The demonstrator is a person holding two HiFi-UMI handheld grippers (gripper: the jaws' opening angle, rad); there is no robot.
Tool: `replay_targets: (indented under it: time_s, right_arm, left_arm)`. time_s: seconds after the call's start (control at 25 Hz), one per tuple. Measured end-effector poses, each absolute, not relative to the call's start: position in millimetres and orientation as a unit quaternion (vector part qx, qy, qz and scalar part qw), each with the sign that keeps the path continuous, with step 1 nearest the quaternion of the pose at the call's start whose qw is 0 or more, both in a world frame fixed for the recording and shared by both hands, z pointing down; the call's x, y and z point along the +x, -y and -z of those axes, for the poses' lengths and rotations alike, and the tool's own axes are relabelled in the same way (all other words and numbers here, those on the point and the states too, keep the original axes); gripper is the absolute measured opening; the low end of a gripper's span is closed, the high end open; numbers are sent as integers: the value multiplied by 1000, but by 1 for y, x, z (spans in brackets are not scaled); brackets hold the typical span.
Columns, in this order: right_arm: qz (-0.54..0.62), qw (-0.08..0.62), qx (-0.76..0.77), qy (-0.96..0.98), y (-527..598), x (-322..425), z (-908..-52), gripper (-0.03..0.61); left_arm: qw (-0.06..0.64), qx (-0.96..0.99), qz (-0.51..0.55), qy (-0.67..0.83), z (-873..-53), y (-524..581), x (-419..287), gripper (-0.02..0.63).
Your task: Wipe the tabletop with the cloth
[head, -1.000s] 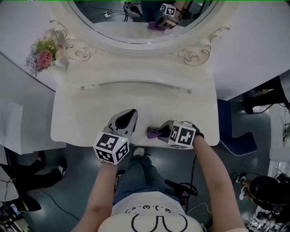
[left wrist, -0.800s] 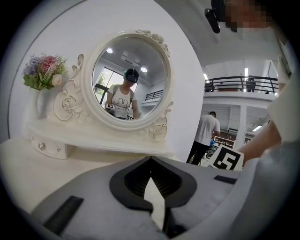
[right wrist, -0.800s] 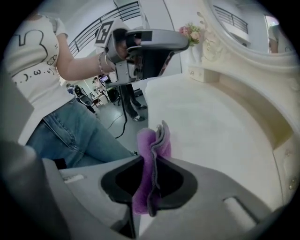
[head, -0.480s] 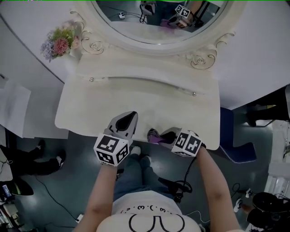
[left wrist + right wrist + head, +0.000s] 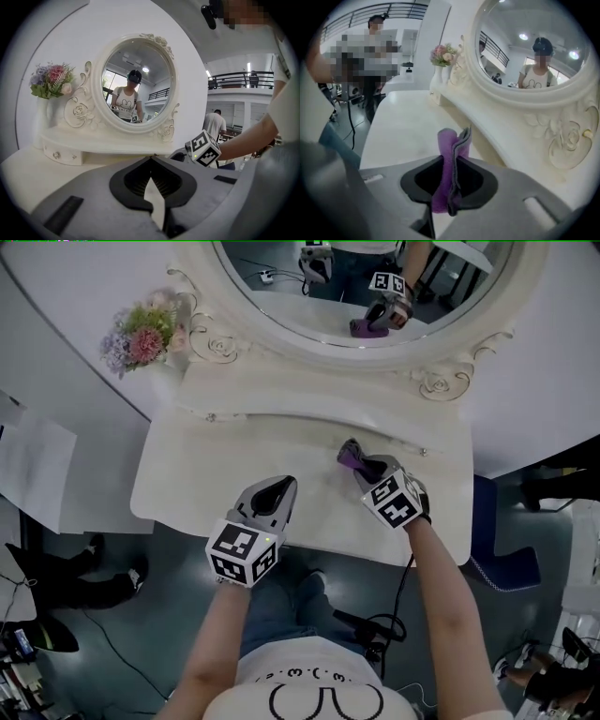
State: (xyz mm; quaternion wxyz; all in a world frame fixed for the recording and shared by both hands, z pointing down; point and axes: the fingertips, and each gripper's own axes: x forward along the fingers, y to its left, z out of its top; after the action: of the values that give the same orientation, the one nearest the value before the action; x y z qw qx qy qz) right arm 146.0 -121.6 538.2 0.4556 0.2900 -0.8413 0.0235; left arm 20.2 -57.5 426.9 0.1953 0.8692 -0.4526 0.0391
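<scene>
My right gripper (image 5: 366, 467) is clamped on the purple cloth (image 5: 451, 164), over the tabletop (image 5: 211, 474) near the mirror (image 5: 281, 287). My left gripper (image 5: 279, 489) has its jaws together, empty, at the front edge.

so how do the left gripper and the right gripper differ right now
The right gripper is shut on a folded purple cloth; the left gripper is shut with nothing between its jaws. The right gripper sits far back on the tabletop, close to the mirror; the left gripper is at the front edge. Both point towards the mirror.
</scene>
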Motion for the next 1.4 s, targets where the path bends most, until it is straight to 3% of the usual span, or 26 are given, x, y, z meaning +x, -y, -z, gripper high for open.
replay_targets:
  time_s: [0.6,1.0,1.4]
  right_arm:
    - [-50,497,397,770,208,126,-582,71]
    - [-90,472,242,843,177,84,-582,69]
    - [-187,476,35,858,41,55,-579,69]
  left_arm:
    - [207,882,-52,419,-439,116,-25,-2]
    - [206,887,-50,409,-436,133,-30,-2]
    - [208,891,-48,400,-436,130,-24,-2]
